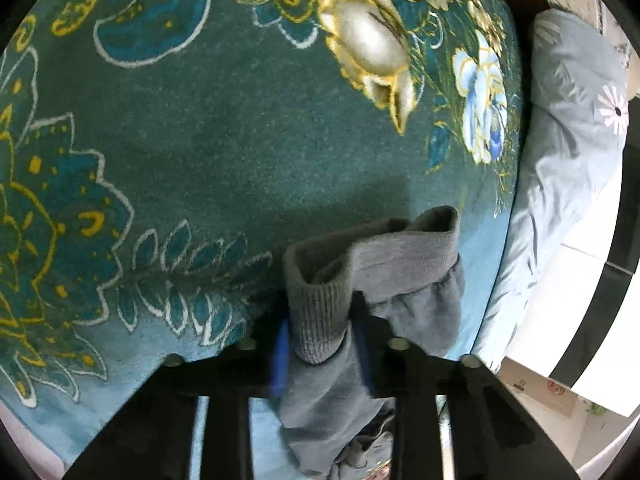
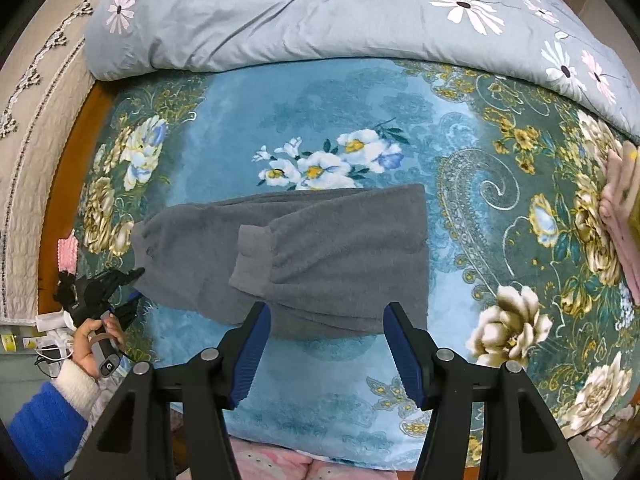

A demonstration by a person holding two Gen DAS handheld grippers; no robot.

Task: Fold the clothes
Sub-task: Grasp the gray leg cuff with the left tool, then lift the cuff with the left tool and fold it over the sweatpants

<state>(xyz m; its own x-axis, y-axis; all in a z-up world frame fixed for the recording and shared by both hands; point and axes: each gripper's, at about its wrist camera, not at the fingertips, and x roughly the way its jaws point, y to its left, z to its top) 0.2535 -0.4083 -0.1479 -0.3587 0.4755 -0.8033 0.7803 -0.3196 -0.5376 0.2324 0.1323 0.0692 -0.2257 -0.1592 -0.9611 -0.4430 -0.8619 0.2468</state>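
Observation:
Grey fleece trousers [image 2: 304, 256] lie folded on the blue floral blanket [image 2: 348, 112], with a ribbed cuff [image 2: 250, 260] lying on top. My left gripper [image 1: 322, 340] is shut on a ribbed grey edge [image 1: 316, 312] of the trousers and holds it just above the blanket. It also shows in the right wrist view [image 2: 120, 292] at the garment's left end. My right gripper [image 2: 326, 320] is open and empty, hovering over the near edge of the trousers.
A grey-blue duvet with daisies [image 2: 320, 12] lies along the far side of the bed. Pink folded cloth [image 2: 624, 216] sits at the right edge. A wooden bed frame [image 2: 68, 184] and a quilted beige cover [image 2: 32, 128] are on the left.

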